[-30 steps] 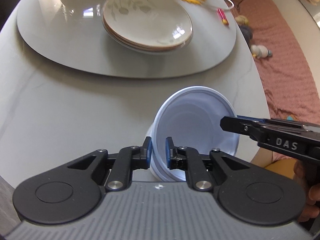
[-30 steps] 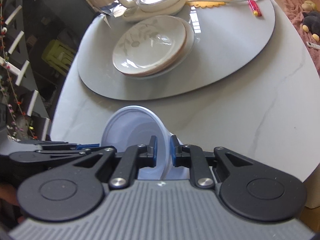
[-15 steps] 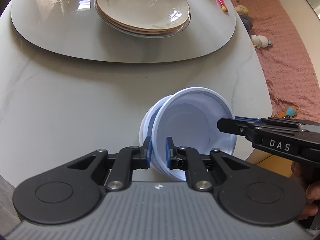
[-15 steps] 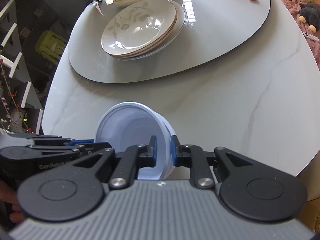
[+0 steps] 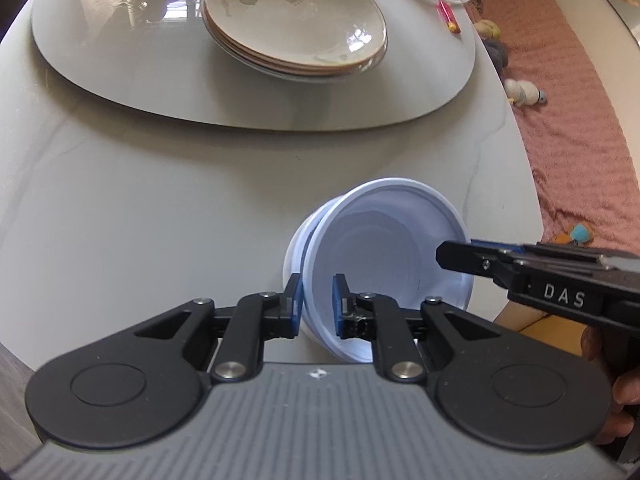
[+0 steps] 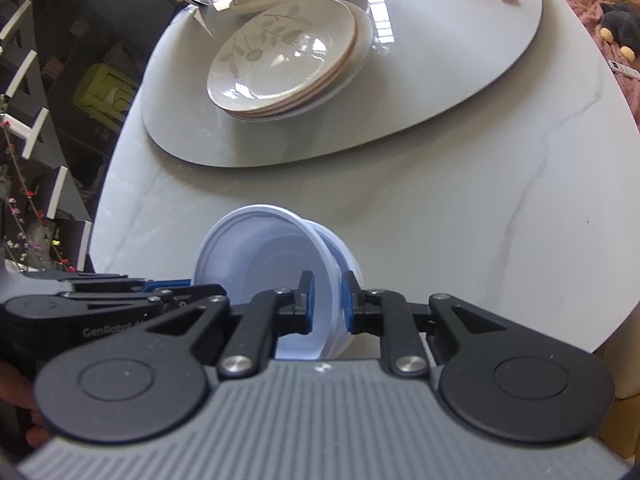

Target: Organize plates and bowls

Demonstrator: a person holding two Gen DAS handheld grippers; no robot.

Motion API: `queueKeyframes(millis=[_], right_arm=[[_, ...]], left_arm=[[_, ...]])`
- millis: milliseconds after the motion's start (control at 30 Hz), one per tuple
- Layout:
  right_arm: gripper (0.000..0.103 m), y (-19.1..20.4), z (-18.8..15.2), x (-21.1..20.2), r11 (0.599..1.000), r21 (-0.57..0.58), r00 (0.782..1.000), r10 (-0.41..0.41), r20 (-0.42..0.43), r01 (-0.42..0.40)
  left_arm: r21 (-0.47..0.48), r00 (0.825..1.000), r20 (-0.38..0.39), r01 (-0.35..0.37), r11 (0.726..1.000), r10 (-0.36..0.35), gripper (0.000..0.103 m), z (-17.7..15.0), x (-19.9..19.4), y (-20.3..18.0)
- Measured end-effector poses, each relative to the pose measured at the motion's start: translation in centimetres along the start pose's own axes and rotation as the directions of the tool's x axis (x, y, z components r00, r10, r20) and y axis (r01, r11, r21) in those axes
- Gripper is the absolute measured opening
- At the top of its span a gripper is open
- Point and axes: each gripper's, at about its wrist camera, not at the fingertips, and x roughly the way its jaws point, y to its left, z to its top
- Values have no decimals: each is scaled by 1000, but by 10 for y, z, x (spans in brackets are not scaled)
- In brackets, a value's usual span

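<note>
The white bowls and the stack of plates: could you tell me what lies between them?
Only bare table between the white bowls and the stack of plates, in both views.

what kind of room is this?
Probably a home dining or living area: a marble-look table with a turntable carrying stacked plates, and soft toys on a pink cover beside it.

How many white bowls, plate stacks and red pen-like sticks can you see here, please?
white bowls: 2, nested
plate stack: 1; the number of plates in it is unclear
red pen-like stick: 1
Total: 4
</note>
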Motion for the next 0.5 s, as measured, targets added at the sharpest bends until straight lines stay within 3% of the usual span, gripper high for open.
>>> queueKeyframes(millis=[200,333,500], right_arm=[[19,0,1,-6,1000,3,1000,5,16,-5],[36,-10,1,-8,997,63,998,47,33,-49],[38,-24,-3,-5,990,130,998,52,47,-58]], left_arm=[[1,998,60,-4,1000,4,51,1,-17,-1],[-50,997,81,-1,999,5,55,-1,-20,9],[-124,996,79,38,991,-29,55,-3,-8,27]])
